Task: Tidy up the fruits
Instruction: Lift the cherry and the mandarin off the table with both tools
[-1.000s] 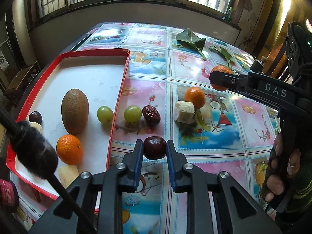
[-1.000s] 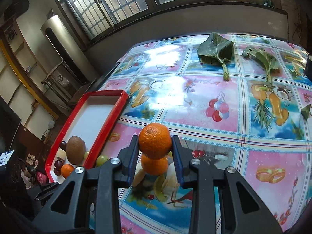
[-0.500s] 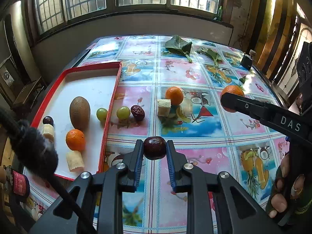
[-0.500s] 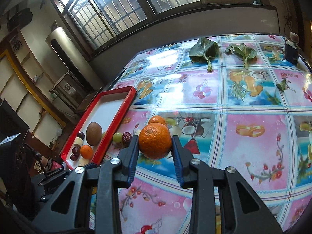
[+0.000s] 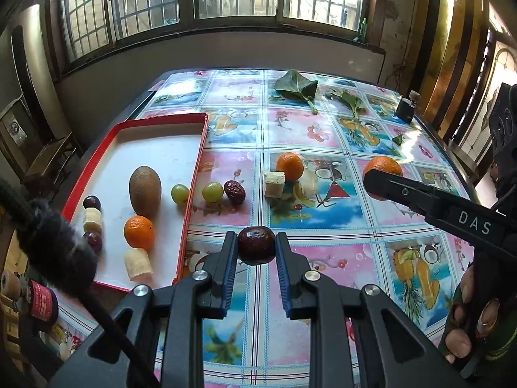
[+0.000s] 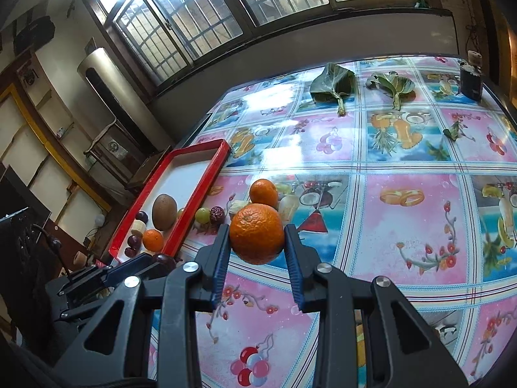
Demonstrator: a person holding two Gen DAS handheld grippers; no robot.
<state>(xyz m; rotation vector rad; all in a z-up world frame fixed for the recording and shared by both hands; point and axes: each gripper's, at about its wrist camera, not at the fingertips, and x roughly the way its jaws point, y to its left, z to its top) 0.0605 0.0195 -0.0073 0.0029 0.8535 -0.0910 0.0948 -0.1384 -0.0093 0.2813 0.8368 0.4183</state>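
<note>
Dark red date (image 5: 256,245) pinched crosswise in my left gripper (image 5: 255,252), long axis unclear; right gripper (image 6: 257,242) clamps a round orange (image 6: 257,232).

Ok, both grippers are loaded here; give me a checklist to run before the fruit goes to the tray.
1. Left gripper shut on dark red date: ok.
2. Right gripper shut on held orange: ok.
3. Free white floor in the red tray at its far end: ok.
4. Both fruits clear of the table: cannot tell.
5. All fruit cleared from the table: not ok; green grape among others.
</note>
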